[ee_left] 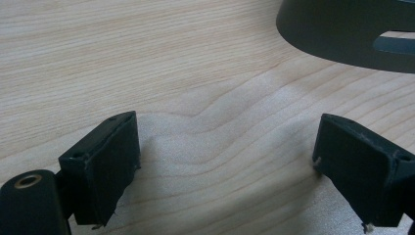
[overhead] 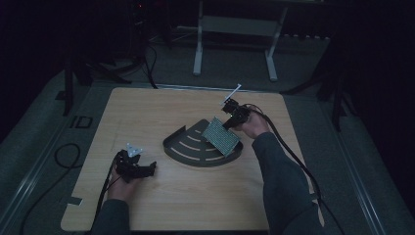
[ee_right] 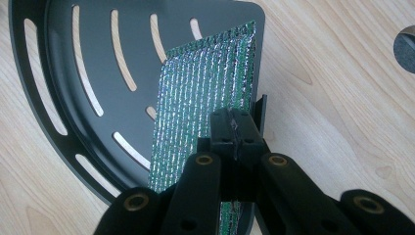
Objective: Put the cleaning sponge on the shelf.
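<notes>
A black quarter-round tray [overhead: 195, 149] with curved slots lies in the middle of the wooden table. A shiny green ribbed sponge pad [overhead: 221, 135] leans over the tray's right side, and my right gripper [overhead: 233, 117] is shut on its upper edge. The right gripper view shows the pad [ee_right: 205, 93] standing on edge over the tray [ee_right: 63, 88], pinched between my closed jaws [ee_right: 234, 134]. My left gripper [overhead: 139, 169] rests low on the table left of the tray, jaws wide open with bare wood between the pads [ee_left: 105, 161]. The tray's rim [ee_left: 342, 34] lies ahead of it.
The table's wooden top [overhead: 147, 112] spreads around the tray. A cable [overhead: 293, 156] trails from the right gripper along the forearm. A white-legged stand [overhead: 235, 44] is on the floor beyond the far edge. A round hole [ee_right: 406, 41] marks the tabletop.
</notes>
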